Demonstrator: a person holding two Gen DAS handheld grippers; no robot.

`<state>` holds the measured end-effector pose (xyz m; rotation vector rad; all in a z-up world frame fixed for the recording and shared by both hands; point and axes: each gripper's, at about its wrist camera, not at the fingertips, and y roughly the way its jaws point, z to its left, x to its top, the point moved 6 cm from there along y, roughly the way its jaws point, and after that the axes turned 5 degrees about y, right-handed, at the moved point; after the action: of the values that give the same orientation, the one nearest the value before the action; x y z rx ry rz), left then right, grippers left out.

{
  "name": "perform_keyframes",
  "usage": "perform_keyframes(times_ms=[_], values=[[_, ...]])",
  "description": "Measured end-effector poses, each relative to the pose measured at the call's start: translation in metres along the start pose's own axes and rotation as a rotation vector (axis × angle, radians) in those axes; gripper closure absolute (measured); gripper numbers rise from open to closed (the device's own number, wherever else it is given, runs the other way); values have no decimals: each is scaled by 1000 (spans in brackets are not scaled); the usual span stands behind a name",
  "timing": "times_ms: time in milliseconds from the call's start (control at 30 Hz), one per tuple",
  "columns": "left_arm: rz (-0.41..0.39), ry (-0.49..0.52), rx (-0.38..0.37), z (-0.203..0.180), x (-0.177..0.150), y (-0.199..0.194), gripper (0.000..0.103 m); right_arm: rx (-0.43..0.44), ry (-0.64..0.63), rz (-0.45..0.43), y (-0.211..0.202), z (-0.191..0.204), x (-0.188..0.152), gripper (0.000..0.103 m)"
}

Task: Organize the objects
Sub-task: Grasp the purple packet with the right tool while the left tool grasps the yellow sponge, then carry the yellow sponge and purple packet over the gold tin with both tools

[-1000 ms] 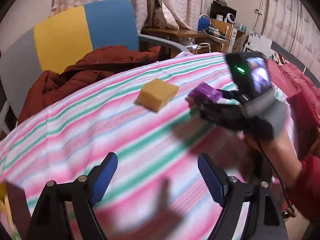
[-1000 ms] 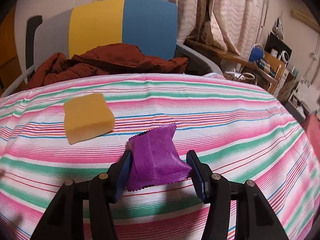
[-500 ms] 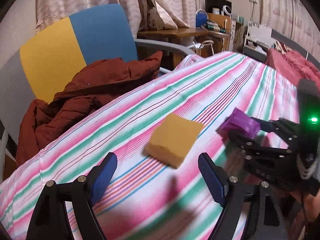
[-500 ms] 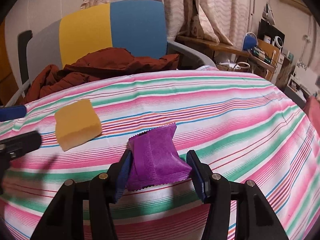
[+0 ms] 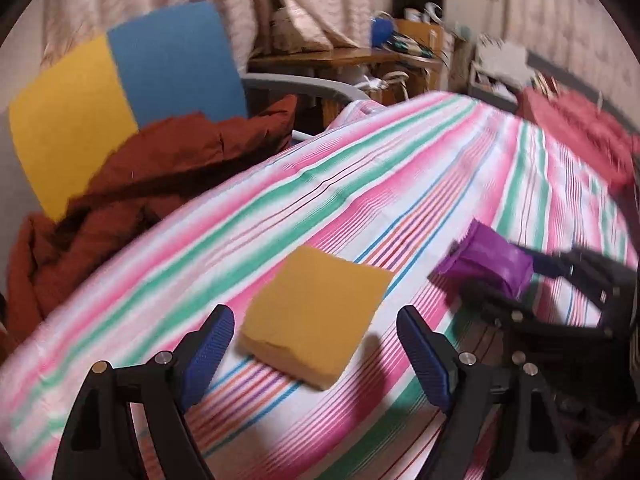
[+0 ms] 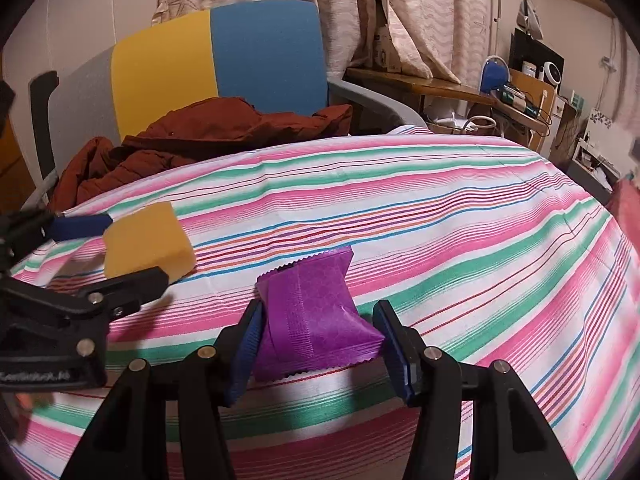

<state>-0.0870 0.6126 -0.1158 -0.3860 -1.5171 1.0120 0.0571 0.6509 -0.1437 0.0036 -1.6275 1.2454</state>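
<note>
Listing from left to right across the striped bench (image 6: 460, 216):

Item one: brown jacket (image 6: 192, 140), heaped on the yellow-and-blue chair (image 6: 224, 56) behind the bench; apart from the work, seemingly just left there.

Item two: left gripper (image 5: 316, 344), fingers spread wide and empty. It straddles item three, one finger (image 6: 80, 226) on the far side and one on the near side, neither pressing. The stance suggests a lineup for a grasp not yet made.

Item three: yellow sponge (image 5: 316, 312), lying flat on the cloth at the left part of the bench, between the left fingers. Soft block; likely to give under a squeeze, so a wide approach makes sense.

Item four: purple packet (image 6: 316, 312), pinched at its waist so the sides bow in, its serrated end pointing away. It hangs just over the cloth; whether it touches cannot be told.

Item five: right gripper (image 6: 320, 348), fingers partly closed, clamped on the packet's sides. Probably parked while the other hand works.

Item six: cluttered wooden desk (image 6: 440, 88), far right background, no part in the sorting.
</note>
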Motion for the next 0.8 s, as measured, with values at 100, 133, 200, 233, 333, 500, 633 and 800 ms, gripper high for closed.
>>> perform_keyframes(times_ms=[100, 133, 200, 233, 333, 500, 633, 800], values=[[-16, 21, 29, -2, -3, 3, 18, -2, -2, -6, -1, 0, 0, 47], [-12, 45, 37, -5, -4, 4, 18, 0, -5, -6, -1, 1, 0, 47], [-8, 64, 28, -9, -5, 6, 20, -3, -8, -8, -1, 0, 0, 47], [-4, 72, 28, -11, -5, 6, 23, -5, -8, -9, -1, 1, 0, 47], [-4, 44, 42, -4, -7, 8, 37, -11, -8, -13, -1, 0, 0, 47], [-30, -55, -3, 10, -12, 1, 42, -21, -9, -21, -3, 0, 0, 47], [-54, -80, 1, 9, -20, -9, 44, -29, -7, -41, -6, -1, 1, 47], [-119, -115, -10, 5, -36, -36, 44, -37, 4, -89, -16, -3, 4, 47]])
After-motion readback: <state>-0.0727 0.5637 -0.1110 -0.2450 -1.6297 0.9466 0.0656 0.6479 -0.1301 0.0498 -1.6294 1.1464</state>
